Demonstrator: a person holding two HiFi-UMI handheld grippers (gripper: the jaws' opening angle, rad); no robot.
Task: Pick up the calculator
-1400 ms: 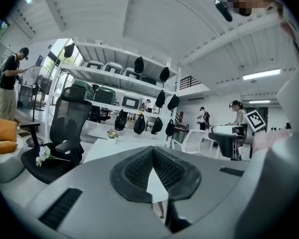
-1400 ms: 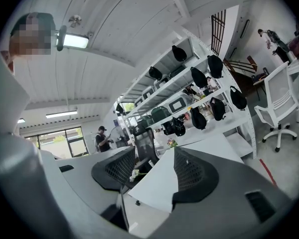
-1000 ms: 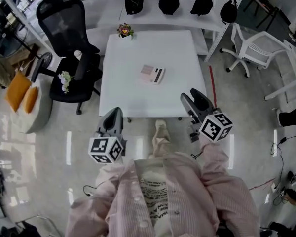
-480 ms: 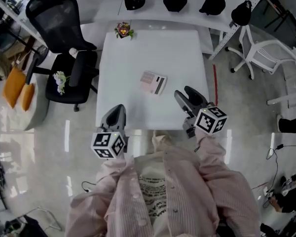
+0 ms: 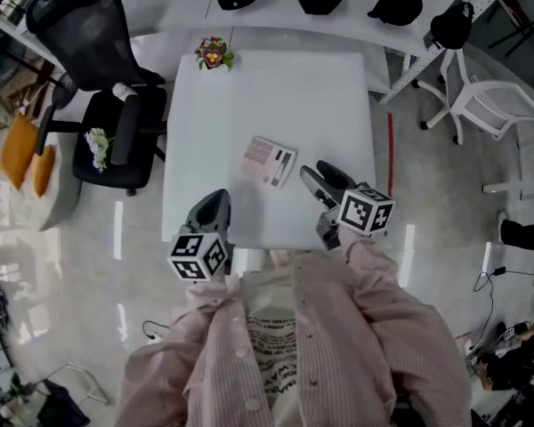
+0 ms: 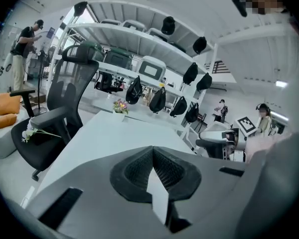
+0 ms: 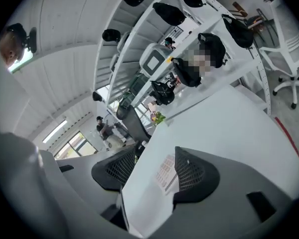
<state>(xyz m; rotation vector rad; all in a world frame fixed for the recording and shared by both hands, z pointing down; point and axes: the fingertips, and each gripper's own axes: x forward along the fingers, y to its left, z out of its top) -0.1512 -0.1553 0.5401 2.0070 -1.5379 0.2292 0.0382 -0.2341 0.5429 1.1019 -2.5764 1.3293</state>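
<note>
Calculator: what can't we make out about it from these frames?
- Head view: the calculator is too small, so its key labels and display are unreadable.
- Right gripper view: one of the right gripper open tongs covers the calculator's right edge, and the keys are blurred.
- Left gripper view: the calculator is not seen. The left gripper shut tongs fill the lower frame.

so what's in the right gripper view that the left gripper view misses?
Right gripper view only: the calculator, flat on the white table, framed between the right gripper's apart jaws.
Left gripper view only: orange cushions, plus the left gripper with jaws together and nothing in them.
Both: the table, the flower pot at its far edge, and the black bags on the shelving.
</note>
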